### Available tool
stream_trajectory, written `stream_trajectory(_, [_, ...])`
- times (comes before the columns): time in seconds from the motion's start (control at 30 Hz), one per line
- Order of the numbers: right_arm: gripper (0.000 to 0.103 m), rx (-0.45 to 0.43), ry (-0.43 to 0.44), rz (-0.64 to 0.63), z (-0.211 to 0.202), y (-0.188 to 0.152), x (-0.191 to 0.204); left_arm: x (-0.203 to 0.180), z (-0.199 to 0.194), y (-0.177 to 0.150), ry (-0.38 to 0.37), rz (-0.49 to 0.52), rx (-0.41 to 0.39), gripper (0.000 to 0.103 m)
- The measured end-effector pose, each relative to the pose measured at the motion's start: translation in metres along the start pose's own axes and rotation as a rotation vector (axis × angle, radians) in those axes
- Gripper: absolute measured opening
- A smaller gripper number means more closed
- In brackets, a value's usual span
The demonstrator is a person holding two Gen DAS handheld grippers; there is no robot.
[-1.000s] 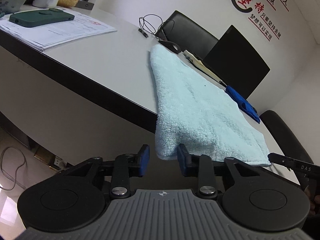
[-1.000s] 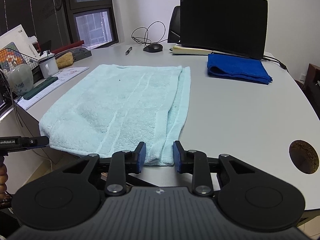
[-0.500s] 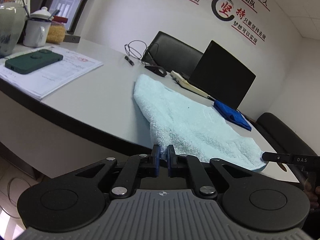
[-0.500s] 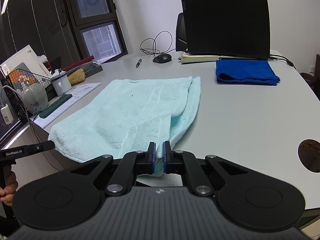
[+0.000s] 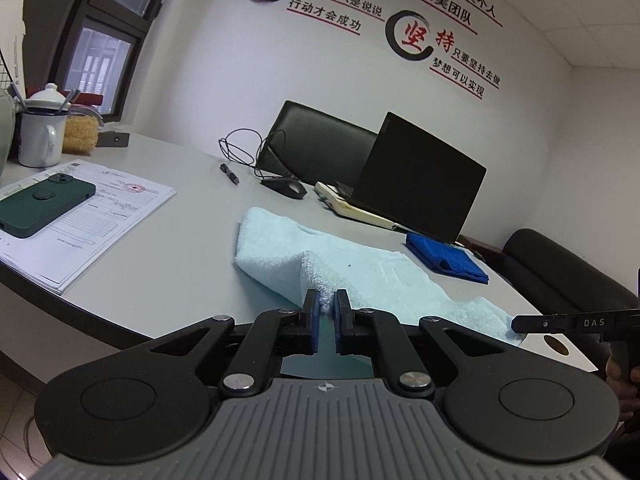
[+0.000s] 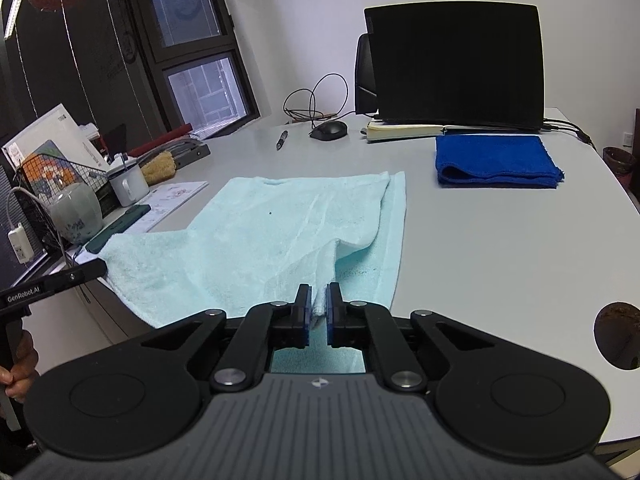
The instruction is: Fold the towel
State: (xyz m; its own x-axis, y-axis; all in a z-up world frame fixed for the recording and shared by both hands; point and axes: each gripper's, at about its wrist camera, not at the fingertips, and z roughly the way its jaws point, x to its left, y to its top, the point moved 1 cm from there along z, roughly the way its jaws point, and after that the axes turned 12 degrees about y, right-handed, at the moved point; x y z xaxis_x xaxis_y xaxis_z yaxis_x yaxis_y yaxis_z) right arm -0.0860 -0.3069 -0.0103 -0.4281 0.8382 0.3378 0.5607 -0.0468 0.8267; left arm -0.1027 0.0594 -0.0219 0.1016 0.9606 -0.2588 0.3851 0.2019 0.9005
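**Both grippers pinch the near corners of the pale towel**

Left wrist view: the left gripper [image 5: 327, 308] sits at lower centre of the frame, its blue pads almost together with a small bunch of the light blue towel [image 5: 360, 276] caught between them. From that pinch the cloth rises in a ridge and runs away toward the upper right across the grey table [image 5: 180, 248]. Its far corner lies flat at centre frame, just short of the black mouse [image 5: 286, 187]. At the right edge, the tip of the right gripper [image 5: 520, 324] reaches the towel's other near corner, with a hand [image 5: 624, 384] partly visible behind it.

In the right wrist view, the right gripper [image 6: 318, 304] is at lower centre. Its jaws are nearly closed on a fold of the towel [image 6: 280, 232], which is drawn up into a peak between the pads. One layer is lifted from the layer below, whose right strip lies flat on the table [image 6: 500, 248]. The left gripper's tip [image 6: 94, 270] touches the towel's corner at the left of the frame, near the table edge.

A folded dark blue cloth [image 6: 496, 162] lies at the upper right, well apart from the towel, in front of a black laptop [image 6: 456, 64]. In the left wrist view, a green phone [image 5: 44, 204] rests on papers [image 5: 100, 224] at the left, beside a white mug [image 5: 40, 140].
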Motion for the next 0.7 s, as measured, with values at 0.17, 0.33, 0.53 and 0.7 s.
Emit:
stream_trajectory(0.17, [0.019, 0.017, -0.032, -0.027, -0.005, -0.009, 0.005, 0.003, -0.006, -0.007, 0.027, 0.014, 0.011, 0.008])
stream_trajectory(0.33, [0.027, 0.030, -0.063, -0.020, -0.011, -0.021, 0.008, 0.013, -0.009, -0.015, 0.062, 0.033, 0.036, 0.007])
stream_trajectory(0.53, [0.027, 0.038, -0.057, 0.068, -0.018, -0.036, 0.009, 0.035, -0.010, -0.020, 0.097, 0.029, 0.068, 0.007])
stream_trajectory(0.7, [0.040, 0.035, -0.001, 0.169, -0.019, -0.049, 0.016, 0.050, -0.011, -0.022, 0.089, 0.039, 0.090, 0.007])
